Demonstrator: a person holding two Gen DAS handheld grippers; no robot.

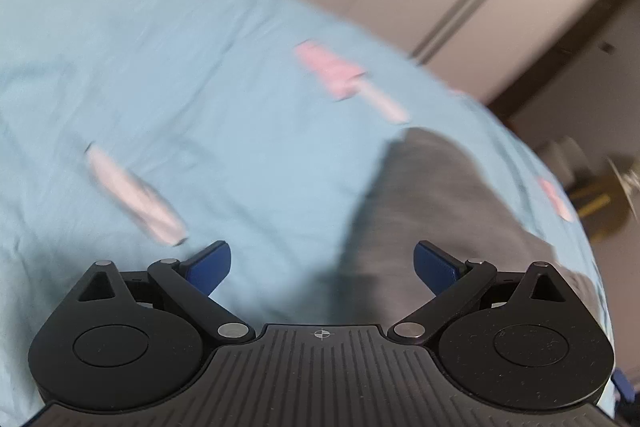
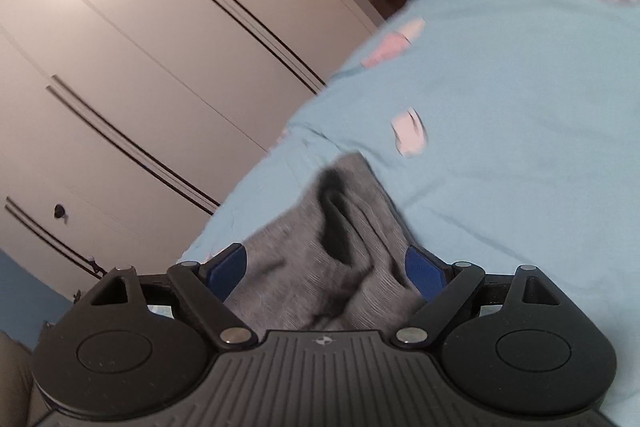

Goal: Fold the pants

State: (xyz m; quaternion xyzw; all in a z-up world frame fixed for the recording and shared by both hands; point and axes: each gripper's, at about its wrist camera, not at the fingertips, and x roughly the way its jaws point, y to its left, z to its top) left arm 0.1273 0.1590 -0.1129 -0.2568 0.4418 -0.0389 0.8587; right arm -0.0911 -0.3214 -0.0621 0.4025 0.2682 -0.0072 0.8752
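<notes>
The grey pants [image 1: 424, 211] lie on a light blue bed sheet [image 1: 200, 75], to the right in the blurred left wrist view. My left gripper [image 1: 322, 267] is open above the sheet at the pants' left edge, holding nothing. In the right wrist view the grey pants [image 2: 344, 251] lie bunched with a dark fold, and reach in between the blue pads. My right gripper [image 2: 326, 271] is open, its jaws wide apart around the fabric without pinching it.
The sheet [image 2: 520, 107] has pink and white printed patches [image 1: 340, 75]. White wardrobe doors [image 2: 140, 67] with dark grooves stand behind the bed. Some blurred furniture [image 1: 596, 195] stands past the bed's right edge.
</notes>
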